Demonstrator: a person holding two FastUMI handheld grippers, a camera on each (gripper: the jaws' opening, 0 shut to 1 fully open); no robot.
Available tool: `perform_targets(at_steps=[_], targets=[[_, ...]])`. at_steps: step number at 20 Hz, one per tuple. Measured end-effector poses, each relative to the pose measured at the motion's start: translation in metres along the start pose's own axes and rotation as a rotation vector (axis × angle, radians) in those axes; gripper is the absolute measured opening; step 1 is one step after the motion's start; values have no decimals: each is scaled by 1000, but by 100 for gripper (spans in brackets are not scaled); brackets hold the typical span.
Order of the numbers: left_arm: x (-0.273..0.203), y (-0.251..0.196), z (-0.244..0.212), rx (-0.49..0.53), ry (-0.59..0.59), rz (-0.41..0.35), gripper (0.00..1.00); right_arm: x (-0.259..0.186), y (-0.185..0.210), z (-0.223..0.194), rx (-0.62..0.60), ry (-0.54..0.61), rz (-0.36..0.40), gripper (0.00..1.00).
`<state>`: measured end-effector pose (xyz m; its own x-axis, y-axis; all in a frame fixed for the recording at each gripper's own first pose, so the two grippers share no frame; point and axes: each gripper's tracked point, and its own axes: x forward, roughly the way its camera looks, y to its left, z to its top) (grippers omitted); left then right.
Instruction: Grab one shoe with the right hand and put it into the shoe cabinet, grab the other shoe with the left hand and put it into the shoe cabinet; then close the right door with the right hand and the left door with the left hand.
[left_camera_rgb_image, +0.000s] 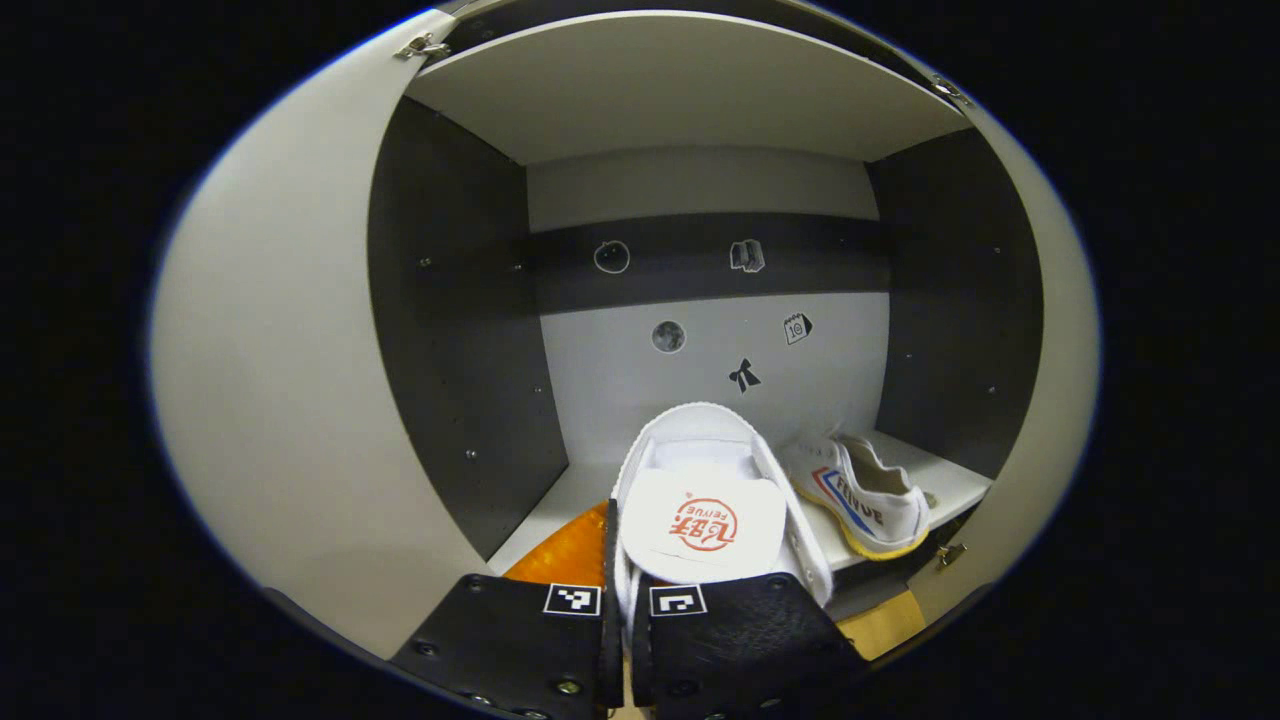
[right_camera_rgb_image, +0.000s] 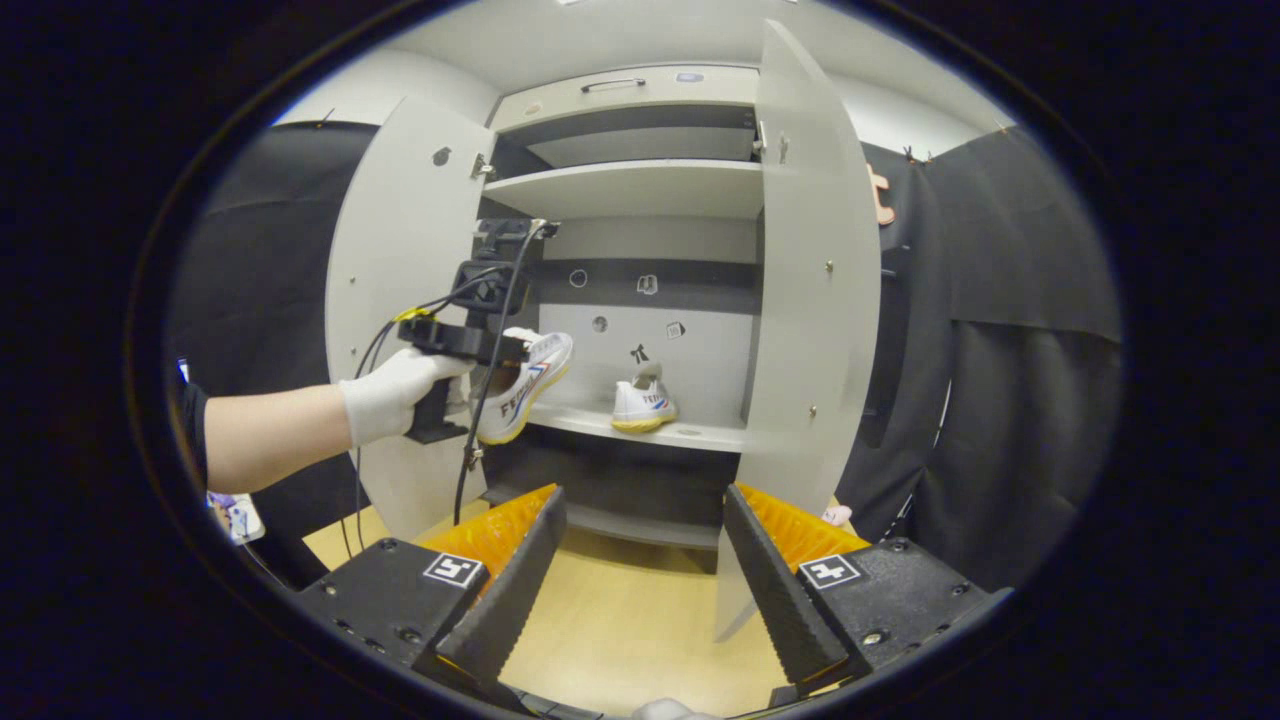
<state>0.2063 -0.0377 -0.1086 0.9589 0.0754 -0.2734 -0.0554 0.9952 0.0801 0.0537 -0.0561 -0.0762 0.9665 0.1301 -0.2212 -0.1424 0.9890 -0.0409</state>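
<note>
In the left gripper view my left gripper (left_camera_rgb_image: 626, 598) is shut on the side wall of a white shoe (left_camera_rgb_image: 705, 500) with a red logo inside. It holds the shoe toe-forward just above the front of the cabinet's white shelf (left_camera_rgb_image: 960, 478). The other white shoe (left_camera_rgb_image: 862, 497) stands on that shelf to the right. The right gripper view shows a gloved hand (right_camera_rgb_image: 392, 395) holding the left gripper (right_camera_rgb_image: 470, 340) with its shoe (right_camera_rgb_image: 527, 383) at the cabinet's opening. The second shoe (right_camera_rgb_image: 643, 405) rests on the shelf (right_camera_rgb_image: 700, 433). My right gripper (right_camera_rgb_image: 640, 560) is open and holds nothing, back from the cabinet.
Both cabinet doors stand open, the left door (right_camera_rgb_image: 400, 290) and the right door (right_camera_rgb_image: 812, 270). An upper shelf (right_camera_rgb_image: 630, 188) spans the cabinet overhead. Wooden floor (right_camera_rgb_image: 630, 620) lies between my right gripper and the cabinet. Black cloth (right_camera_rgb_image: 1010, 330) hangs to the right.
</note>
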Motion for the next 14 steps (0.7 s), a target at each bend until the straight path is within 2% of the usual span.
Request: perform_targets(at_steps=[4, 7, 14], targets=[[0, -3, -11, -21, 32, 7, 4, 7, 0, -3, -12, 23, 9, 100], [8, -2, -16, 4, 75, 14, 4, 14, -1, -7, -25, 47, 12, 100], [11, -9, -38, 16, 210, -28, 4, 29, 0, -20, -5, 112, 29, 100]])
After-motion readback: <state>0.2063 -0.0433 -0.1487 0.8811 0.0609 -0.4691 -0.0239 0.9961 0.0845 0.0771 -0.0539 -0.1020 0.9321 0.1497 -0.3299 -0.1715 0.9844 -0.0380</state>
